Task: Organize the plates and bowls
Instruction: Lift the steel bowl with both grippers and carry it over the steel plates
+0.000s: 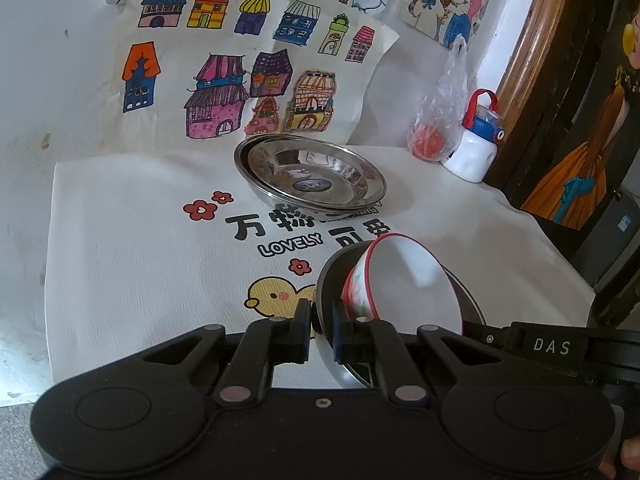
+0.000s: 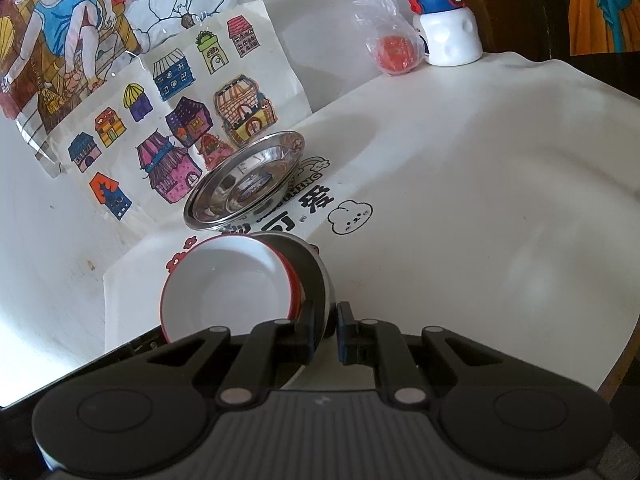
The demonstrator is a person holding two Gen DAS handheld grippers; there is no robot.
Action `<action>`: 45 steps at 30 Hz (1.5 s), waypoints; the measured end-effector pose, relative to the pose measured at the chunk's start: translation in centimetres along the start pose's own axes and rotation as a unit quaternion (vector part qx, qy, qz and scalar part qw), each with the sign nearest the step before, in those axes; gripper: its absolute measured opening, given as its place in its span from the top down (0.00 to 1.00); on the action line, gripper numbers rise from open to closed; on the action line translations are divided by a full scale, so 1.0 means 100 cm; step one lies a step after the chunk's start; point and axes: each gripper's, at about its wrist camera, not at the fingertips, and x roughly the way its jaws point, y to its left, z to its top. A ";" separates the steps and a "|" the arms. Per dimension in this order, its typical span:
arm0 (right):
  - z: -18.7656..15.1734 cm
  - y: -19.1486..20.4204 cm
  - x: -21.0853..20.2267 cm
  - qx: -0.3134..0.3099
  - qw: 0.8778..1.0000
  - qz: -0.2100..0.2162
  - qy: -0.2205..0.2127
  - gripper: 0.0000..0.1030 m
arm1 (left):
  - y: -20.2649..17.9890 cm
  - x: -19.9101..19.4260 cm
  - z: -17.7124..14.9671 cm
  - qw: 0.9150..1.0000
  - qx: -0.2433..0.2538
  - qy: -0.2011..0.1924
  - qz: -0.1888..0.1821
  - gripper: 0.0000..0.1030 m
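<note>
Left wrist view: left gripper (image 1: 322,334) pitched down toward the table (image 1: 132,264), jaws pinched onto the near rim of a dark steel bowl (image 1: 330,280). A red-rimmed white bowl (image 1: 404,280) sits tilted inside it, mouth facing right. The right gripper's black body, lettered "DAS", shows at the right edge only in this view, as does a yellow duck print (image 1: 276,294) on the white cloth.

Right wrist view: right gripper (image 2: 325,334) also angled down, jaws closed on the opposite rim of the same steel bowl (image 2: 316,272). Here the white bowl (image 2: 228,284) shows its empty white inside, tipped left. A cloud print (image 2: 350,216) on the cloth appears only here. Both bowls are held between the two grippers, near the cloth's front.

Behind the bowls: steel plates (image 1: 316,176), two nested, flat on the cloth, apart from the bowls; the top one carries a sticker in its centre.

Far back corner: one clear bag (image 1: 440,120) with something red inside, just beside one white bottle (image 1: 476,144) with a blue and red cap. Children's drawings (image 1: 224,68) of houses lean on the wall.

Count: two bowls, two plates, one bag, one bottle.
</note>
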 end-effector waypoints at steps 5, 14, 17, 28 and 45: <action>0.000 -0.003 -0.001 0.005 1.000 0.002 -0.001 0.88 | 0.000 0.000 0.000 1.000 -0.004 0.001 -0.001 0.92; 0.001 -0.005 -0.002 0.010 1.000 0.001 0.000 0.88 | -0.005 0.000 0.000 1.000 -0.002 -0.001 0.002 0.92; 0.001 -0.006 -0.002 0.013 1.000 -0.001 -0.002 0.88 | -0.007 0.001 -0.001 1.000 -0.001 -0.001 0.001 0.92; 0.005 -0.007 -0.002 0.016 1.000 -0.002 -0.013 0.88 | -0.013 0.005 0.002 1.000 0.004 -0.004 0.001 0.92; 0.031 0.003 0.006 0.007 0.999 0.005 -0.043 0.88 | -0.020 0.013 0.025 1.000 0.008 -0.025 -0.002 0.92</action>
